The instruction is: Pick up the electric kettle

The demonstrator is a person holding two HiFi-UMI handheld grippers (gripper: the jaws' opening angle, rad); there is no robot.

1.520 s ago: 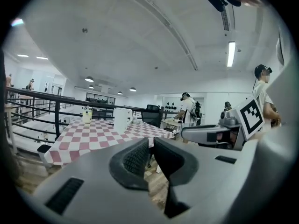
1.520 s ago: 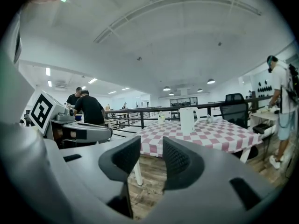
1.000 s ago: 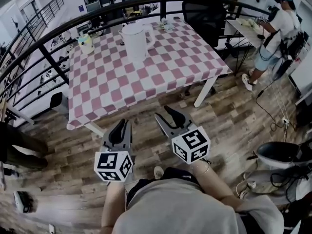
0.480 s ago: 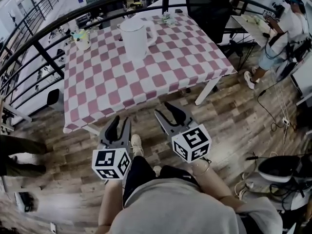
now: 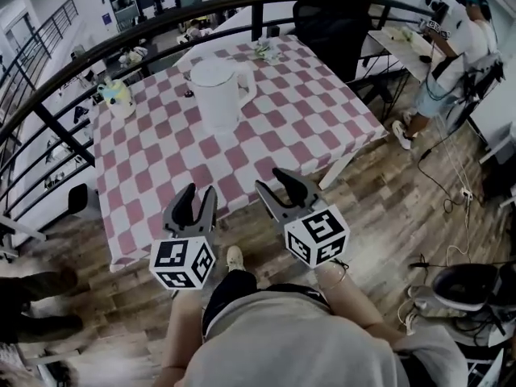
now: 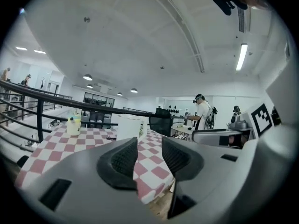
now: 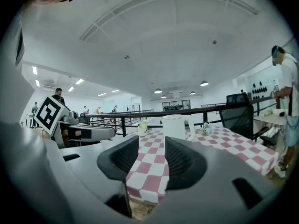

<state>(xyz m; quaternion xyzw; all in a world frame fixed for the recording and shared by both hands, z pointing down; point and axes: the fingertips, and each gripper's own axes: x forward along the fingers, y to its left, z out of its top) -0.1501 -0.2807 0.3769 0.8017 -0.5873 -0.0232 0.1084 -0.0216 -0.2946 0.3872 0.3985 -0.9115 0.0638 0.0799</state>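
Observation:
The white electric kettle stands upright with its handle to the right, on the far middle of a table under a red-and-white checked cloth. Both grippers hover level at the table's near edge, well short of the kettle. My left gripper has its jaws opening, with nothing between them. My right gripper is open and empty. The kettle shows beyond the left gripper in the left gripper view. In the right gripper view the kettle stands above the right gripper.
A small yellow-green bottle stands at the table's far left corner, and small items lie at the far edge. A black railing curves behind the table. A black office chair and a standing person are at the right.
Both grippers have moved forward to the table's near edge, and the table has come closer in view. The left jaws have parted from shut.

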